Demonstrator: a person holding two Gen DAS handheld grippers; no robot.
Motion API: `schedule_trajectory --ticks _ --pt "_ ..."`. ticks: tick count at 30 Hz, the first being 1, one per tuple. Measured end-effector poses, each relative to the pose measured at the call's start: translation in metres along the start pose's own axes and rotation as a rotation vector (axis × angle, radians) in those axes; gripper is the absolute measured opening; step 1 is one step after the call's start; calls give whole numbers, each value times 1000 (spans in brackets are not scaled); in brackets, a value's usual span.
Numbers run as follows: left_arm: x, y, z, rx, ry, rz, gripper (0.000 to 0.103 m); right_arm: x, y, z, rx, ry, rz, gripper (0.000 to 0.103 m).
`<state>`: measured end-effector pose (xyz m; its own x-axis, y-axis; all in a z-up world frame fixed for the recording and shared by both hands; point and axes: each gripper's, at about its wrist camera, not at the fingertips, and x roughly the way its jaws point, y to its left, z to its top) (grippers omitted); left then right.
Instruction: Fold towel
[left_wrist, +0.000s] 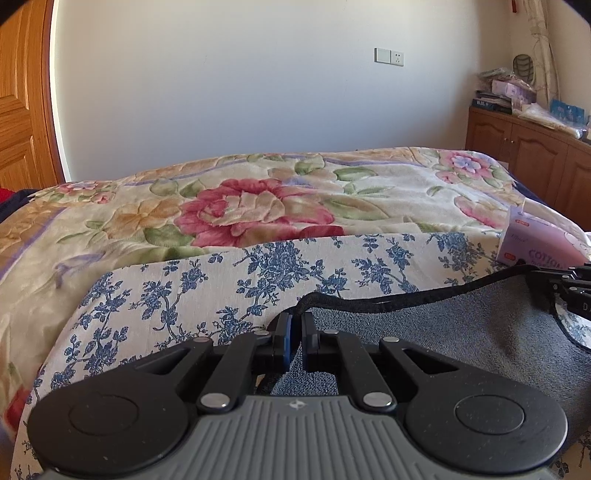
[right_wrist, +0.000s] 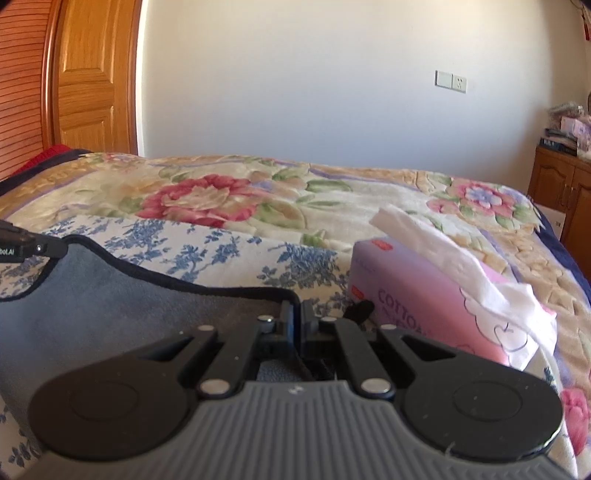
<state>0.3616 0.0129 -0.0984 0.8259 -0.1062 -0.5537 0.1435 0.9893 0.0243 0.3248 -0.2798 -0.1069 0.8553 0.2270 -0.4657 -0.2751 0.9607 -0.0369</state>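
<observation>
A grey-blue towel (left_wrist: 443, 332) with a black hem lies on a blue-flowered white cloth (left_wrist: 184, 295) on the bed. My left gripper (left_wrist: 296, 321) is shut on the towel's left corner at the hem. My right gripper (right_wrist: 300, 314) is shut on the towel's (right_wrist: 129, 306) right corner. The hem sags in a curve between the two grippers. The right gripper shows at the right edge of the left wrist view (left_wrist: 565, 288), and the left gripper at the left edge of the right wrist view (right_wrist: 26, 247).
A pink tissue box (right_wrist: 436, 306) with tissue sticking out stands just right of the right gripper; it also shows in the left wrist view (left_wrist: 535, 243). A floral blanket (left_wrist: 258, 206) covers the bed. A wooden cabinet (left_wrist: 535, 155) stands at the far right, a wooden door (right_wrist: 85, 74) at the left.
</observation>
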Motion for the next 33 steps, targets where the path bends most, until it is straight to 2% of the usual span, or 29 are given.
schedule_trajectory --ticks 3,4,5,6,7,8,9,12,14,19,22,26,33 --pt "1 1 0 -8 1 -3 9 0 -1 1 7 7 2 5" --pt "1 0 0 -7 2 -4 13 -1 0 1 4 6 -1 5" --pt "1 0 0 -6 2 -1 23 -1 0 1 1 7 -8 10" --pt "0 0 0 -5 -2 2 28 -1 1 1 -2 9 -17 16" --pt "-1 -1 0 -3 -6 5 37 -1 1 1 -2 9 -19 29" --pt "-2 -1 0 -1 -8 8 43 -2 0 2 2 10 -14 41" --pt "-3 -2 1 0 -10 7 44 -3 0 2 5 10 -12 45" --pt "-9 -3 1 3 -8 8 52 -7 -1 5 1 15 -20 45" --pt "-14 -5 1 7 -7 14 63 -11 -1 8 5 18 -14 46" --pt "-33 -7 6 -3 -5 13 74 -28 5 19 -6 19 -6 47" --pt "-47 -9 10 -5 -12 11 77 -40 9 24 -17 22 -4 47" --pt "-64 -14 16 -8 -12 11 87 -59 13 26 0 27 4 47" --pt "-95 -23 18 19 -13 14 89 -90 27 22 21 34 31 47"
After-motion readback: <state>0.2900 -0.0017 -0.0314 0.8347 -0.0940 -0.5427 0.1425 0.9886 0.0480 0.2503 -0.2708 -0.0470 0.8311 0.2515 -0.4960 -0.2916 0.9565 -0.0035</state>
